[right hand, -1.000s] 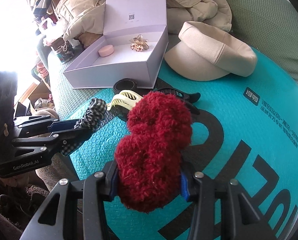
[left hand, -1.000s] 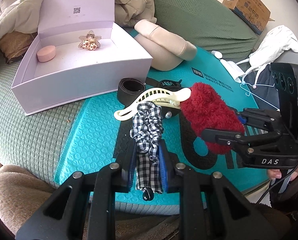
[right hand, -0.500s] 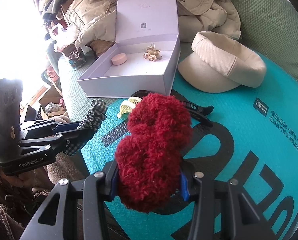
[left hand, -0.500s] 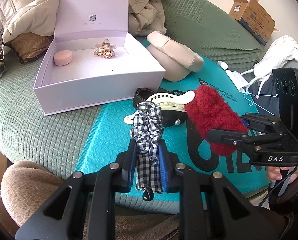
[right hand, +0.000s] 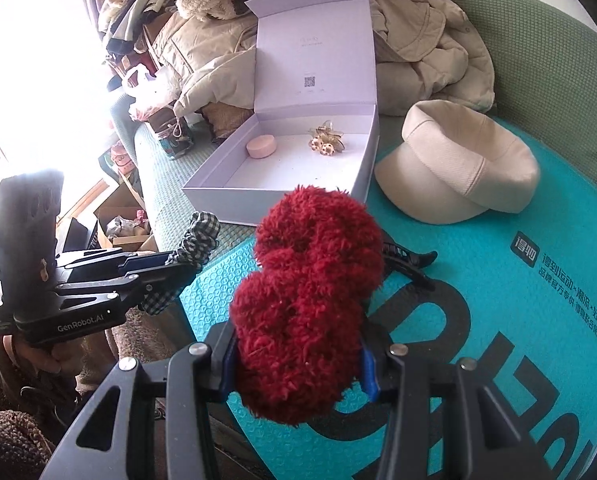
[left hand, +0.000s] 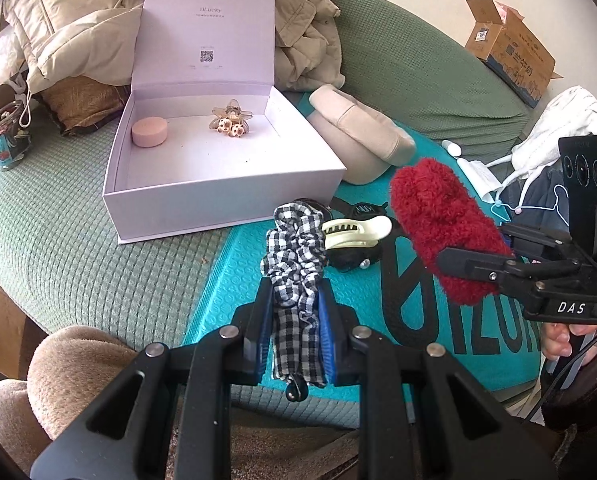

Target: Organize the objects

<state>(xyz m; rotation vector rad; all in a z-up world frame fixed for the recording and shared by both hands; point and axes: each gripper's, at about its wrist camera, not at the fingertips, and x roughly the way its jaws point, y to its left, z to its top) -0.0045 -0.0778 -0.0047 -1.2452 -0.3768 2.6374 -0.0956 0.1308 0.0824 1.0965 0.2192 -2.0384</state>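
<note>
The left gripper [left hand: 296, 316] has its jaws clenched on a black-and-white gingham fabric scrunchie [left hand: 294, 252], which stands up out of the pads with its lower end hanging below them. The right gripper [right hand: 294, 364] has its jaws grasping a fluffy dark-red yarn scrunchie [right hand: 306, 304], which bulges well above the pads. Both are held in the air above the near part of a teal bubble-padded mailer with black lettering [left hand: 226, 292] that lies on the green textured sofa cover [left hand: 58, 240].

The step in hand looks like carrying both scrunchies to the open lilac cardboard gift box with its lid standing up [left hand: 226, 196], which sits far and to the left of the mailer. In it already lie a round pink puck-shaped case [left hand: 149, 131] and a clear star-shaped hair clip with spotted beads [left hand: 231, 119], both toward the far wall, so the near half of the floor is free.

To do it well:
- Lift each scrunchie clear of the near wall before going forward; the hanging gingham tail could catch on the rim.
- Take the left one in first, toward the near left corner, and keep the right one to the near right, so the grippers do not cross.
- Release low over the floor, away from the star clip.

A cream plastic claw clip [left hand: 356, 232] and a beige fabric cap [left hand: 358, 140] remain outside the box.
</note>
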